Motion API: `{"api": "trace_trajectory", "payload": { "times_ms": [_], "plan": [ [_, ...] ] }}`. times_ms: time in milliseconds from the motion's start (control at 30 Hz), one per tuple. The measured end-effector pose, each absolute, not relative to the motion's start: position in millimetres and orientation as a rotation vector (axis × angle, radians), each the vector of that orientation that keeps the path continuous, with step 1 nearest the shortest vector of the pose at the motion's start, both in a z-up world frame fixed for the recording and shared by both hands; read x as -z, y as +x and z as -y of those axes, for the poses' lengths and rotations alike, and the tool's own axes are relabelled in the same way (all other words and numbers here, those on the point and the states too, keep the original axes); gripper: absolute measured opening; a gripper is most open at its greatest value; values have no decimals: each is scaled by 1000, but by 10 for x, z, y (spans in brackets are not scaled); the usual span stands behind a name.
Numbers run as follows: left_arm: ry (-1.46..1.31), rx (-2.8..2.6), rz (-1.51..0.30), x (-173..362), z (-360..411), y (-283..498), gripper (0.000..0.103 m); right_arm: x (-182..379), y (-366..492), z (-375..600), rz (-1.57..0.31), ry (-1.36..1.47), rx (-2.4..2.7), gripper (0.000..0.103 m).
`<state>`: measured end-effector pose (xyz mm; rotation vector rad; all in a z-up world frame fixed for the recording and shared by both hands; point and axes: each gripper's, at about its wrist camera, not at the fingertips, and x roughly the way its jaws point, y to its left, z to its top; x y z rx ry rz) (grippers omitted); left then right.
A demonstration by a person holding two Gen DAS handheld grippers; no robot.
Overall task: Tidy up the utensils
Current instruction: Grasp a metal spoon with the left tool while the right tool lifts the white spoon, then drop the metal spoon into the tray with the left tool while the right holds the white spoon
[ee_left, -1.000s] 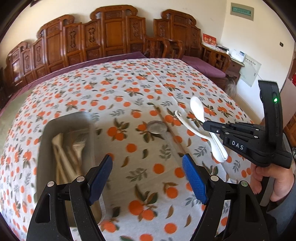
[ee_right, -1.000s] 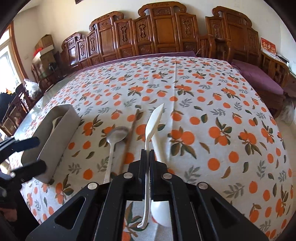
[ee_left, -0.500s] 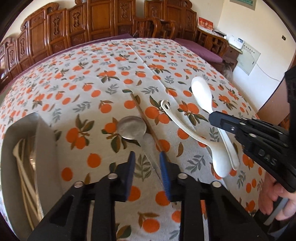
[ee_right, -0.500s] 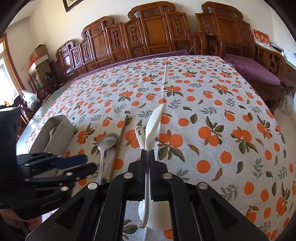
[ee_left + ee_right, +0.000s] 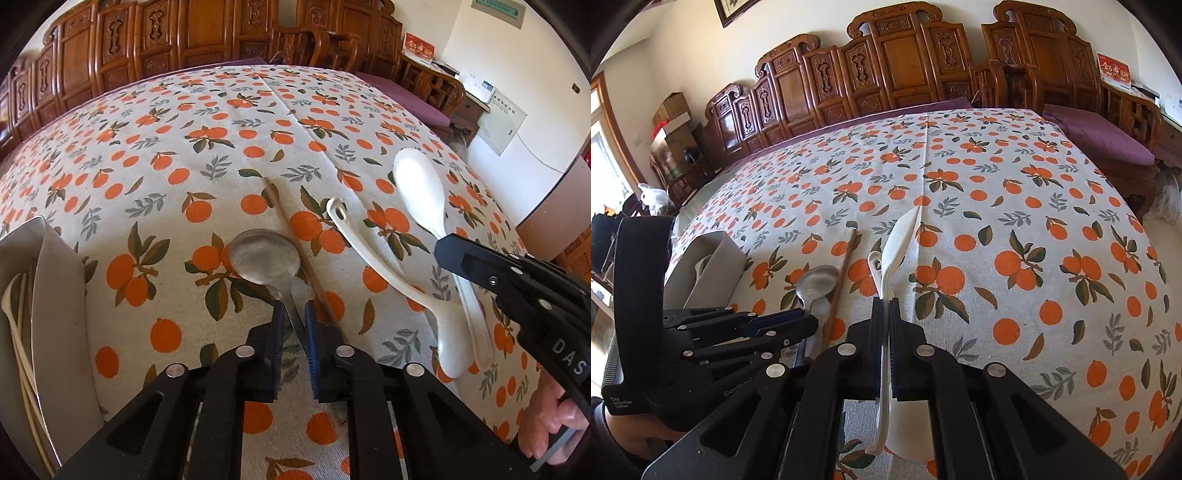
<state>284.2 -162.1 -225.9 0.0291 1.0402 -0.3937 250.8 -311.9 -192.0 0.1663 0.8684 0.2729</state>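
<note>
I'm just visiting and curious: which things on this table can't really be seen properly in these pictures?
- Metal spoon: handle end hidden under the left gripper, left wrist view.
- Metal tray: cut off by the frame edge, contents partly hidden by its wall.
- White spoon: in the right wrist view, the right gripper covers its middle.

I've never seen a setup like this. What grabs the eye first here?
The tablecloth printed with oranges fills both views. In the middle, the left gripper has just closed its blue fingers on the handle of a metal spoon, while the right gripper pinches a white spoon. A metal tray sits at the left edge.
</note>
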Motion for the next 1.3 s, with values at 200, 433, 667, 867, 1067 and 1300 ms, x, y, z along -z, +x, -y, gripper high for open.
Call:
{"api": "trace_trajectory", "payload": {
  "times_ms": [200, 433, 667, 867, 1067, 1300],
  "plan": [
    [40, 401, -1027, 2195, 1618, 2797, 2, 1927, 2500, 3089, -873, 159, -274, 5],
    [58, 378, -1013, 2085, 1516, 2688, 1, 1928, 2496, 3036, -877, 153, -289, 4],
    [82, 351, -989, 1903, 1349, 2479, 1, 1924, 2464, 2891, -884, 130, -319, 4],
    [98, 335, -957, 1671, 1153, 2262, 1, 1939, 2360, 2704, -891, 86, -344, 4],
    [94, 316, -916, 1453, 943, 2094, 1, 1945, 2270, 2544, -895, 47, -374, 4],
    [93, 284, -887, 1299, 756, 1989, 1, 1919, 2235, 2480, -891, 46, -396, 4]
  ]
}}
